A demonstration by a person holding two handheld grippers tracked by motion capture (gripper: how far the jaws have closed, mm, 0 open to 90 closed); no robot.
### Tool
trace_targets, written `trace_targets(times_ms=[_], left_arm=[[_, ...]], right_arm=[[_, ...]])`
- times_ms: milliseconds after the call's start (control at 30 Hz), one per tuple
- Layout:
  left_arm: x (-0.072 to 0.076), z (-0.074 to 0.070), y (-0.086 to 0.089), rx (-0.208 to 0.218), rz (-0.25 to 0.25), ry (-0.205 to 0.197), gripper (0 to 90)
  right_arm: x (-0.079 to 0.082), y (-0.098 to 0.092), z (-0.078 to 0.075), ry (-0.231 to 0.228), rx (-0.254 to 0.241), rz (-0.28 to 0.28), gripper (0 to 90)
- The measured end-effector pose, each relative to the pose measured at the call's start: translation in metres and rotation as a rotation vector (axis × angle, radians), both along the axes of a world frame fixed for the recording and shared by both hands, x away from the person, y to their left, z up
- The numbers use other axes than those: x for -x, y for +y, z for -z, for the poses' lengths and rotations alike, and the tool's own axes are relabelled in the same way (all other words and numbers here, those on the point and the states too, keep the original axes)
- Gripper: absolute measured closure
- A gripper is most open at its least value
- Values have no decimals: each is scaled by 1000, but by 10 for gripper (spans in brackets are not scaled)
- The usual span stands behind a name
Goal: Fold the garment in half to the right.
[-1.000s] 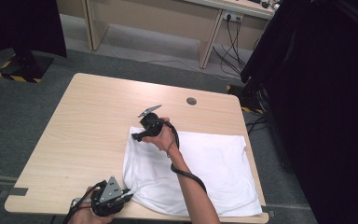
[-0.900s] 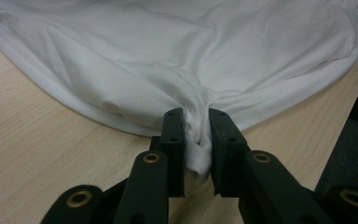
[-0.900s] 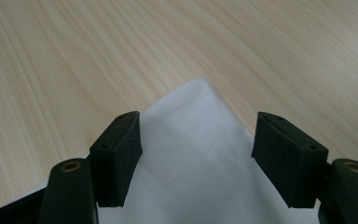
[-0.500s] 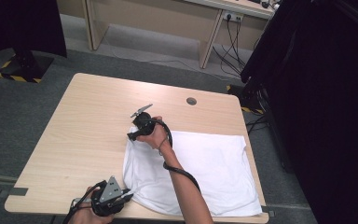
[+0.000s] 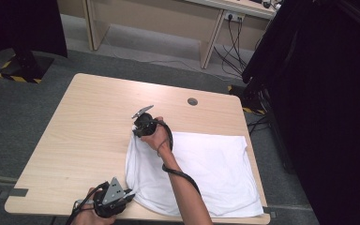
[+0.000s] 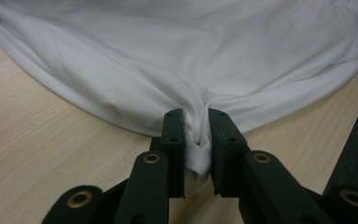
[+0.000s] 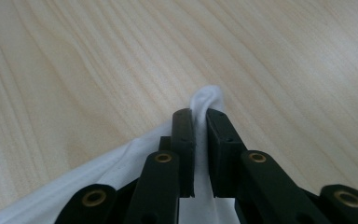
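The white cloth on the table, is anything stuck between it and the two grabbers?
Nothing visible is. The left gripper pinches the white cotton cloth at its near edge, and the right gripper, jaws just closed, clamps its far corner.

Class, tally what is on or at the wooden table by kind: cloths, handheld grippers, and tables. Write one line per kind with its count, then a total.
White cloth: 1
Grippers: 2, the left gripper and the right gripper, each shut on an edge of the cloth
Table: 1
Total: 4
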State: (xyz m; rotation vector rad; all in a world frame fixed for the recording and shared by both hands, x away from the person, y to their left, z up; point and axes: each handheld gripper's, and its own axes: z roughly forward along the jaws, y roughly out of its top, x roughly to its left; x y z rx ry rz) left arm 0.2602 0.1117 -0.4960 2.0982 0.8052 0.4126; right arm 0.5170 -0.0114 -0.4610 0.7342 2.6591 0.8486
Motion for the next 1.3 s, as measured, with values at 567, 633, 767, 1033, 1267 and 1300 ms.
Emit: trace_targets(times_ms=[567, 633, 767, 1033, 1267, 1300], left_arm=[[3, -21, 8, -31, 5, -42, 793], [3, -25, 8, -31, 11, -48, 793], [3, -39, 0, -24, 38, -77, 795], [-10, -74, -30, 20, 117, -131, 797], [-21, -95, -74, 25, 210, -163, 798], [-23, -97, -80, 26, 223, -161, 798]], right_arm=[[8, -11, -34, -52, -61, -4, 859], [9, -13, -41, -63, -77, -11, 859], [11, -18, -53, -77, -73, -22, 859], [12, -49, -78, -113, -72, 6, 859], [9, -103, -99, -145, -75, 62, 859], [9, -112, -101, -149, -74, 70, 858]])
